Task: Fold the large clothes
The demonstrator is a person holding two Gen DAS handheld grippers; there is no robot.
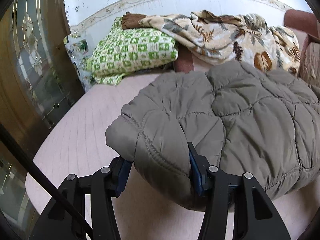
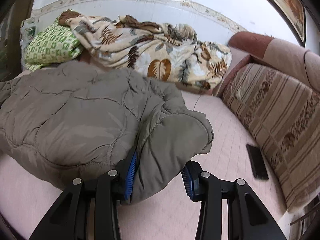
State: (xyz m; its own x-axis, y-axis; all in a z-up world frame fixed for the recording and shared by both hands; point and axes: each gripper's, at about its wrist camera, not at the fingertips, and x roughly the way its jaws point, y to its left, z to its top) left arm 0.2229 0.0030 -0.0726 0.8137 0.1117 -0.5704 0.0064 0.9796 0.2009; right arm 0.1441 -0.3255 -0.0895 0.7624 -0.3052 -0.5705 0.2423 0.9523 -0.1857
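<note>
Blue-padded black tools clamped the near hem of the grey-brown quilted puffer jacket [image 1: 230,108]: the left tool [image 1: 160,178] pinched its left corner, the right tool [image 2: 159,180] its right corner. The jacket lay ahead of both on the pale pink bed [image 1: 80,136], its long axis crosswise between them, neither hand nearer. Beyond sat a green checked blanket [image 1: 132,54] and a leaf-patterned fleece [image 2: 156,54]

Pink bed surface [image 1: 84,140], quilted grey jacket [image 1: 250,116], green checked blanket [image 1: 132,54], floral blanket [image 1: 230,36], dark phone [image 2: 257,161]
</note>
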